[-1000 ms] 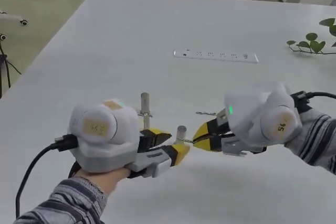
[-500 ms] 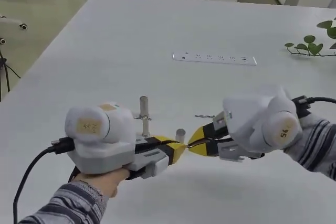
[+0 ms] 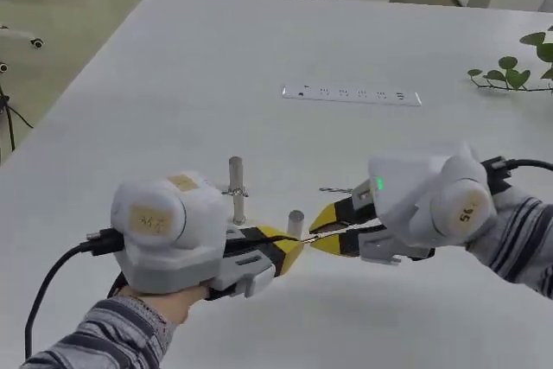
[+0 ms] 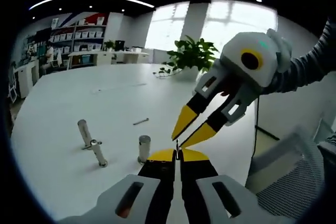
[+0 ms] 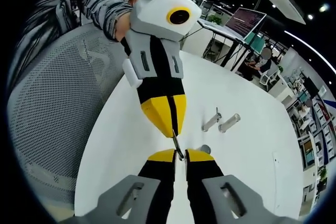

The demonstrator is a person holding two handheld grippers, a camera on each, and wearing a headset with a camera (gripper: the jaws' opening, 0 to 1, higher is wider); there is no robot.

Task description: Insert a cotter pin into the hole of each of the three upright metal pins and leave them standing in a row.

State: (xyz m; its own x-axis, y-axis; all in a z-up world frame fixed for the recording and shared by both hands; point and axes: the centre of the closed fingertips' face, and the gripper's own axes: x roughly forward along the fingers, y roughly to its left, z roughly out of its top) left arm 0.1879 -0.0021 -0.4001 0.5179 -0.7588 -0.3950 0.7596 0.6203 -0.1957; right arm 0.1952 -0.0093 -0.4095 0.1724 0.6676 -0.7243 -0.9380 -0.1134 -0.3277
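While the two grippers meet tip to tip above the white table [image 3: 259, 66], a thin metal cotter pin [image 5: 177, 141] spans the gap between them.
The left gripper [image 4: 177, 155] has its yellow-tipped fingers pressed together on one end of that pin, and the right gripper [image 5: 181, 157] has its fingers drawn in to a narrow slit around the other end. A short upright grey metal pin [image 3: 296, 219] stands on the table just beside the meeting tips. Two more upright metal pins stand close together further off: the nearer one [image 4: 98, 153] has a cross pin through it, with the farther one [image 4: 83, 131] just behind. A second loose cotter pin [image 3: 337, 188] lies flat near the right gripper, and a white power strip [image 3: 352, 93] lies well beyond.
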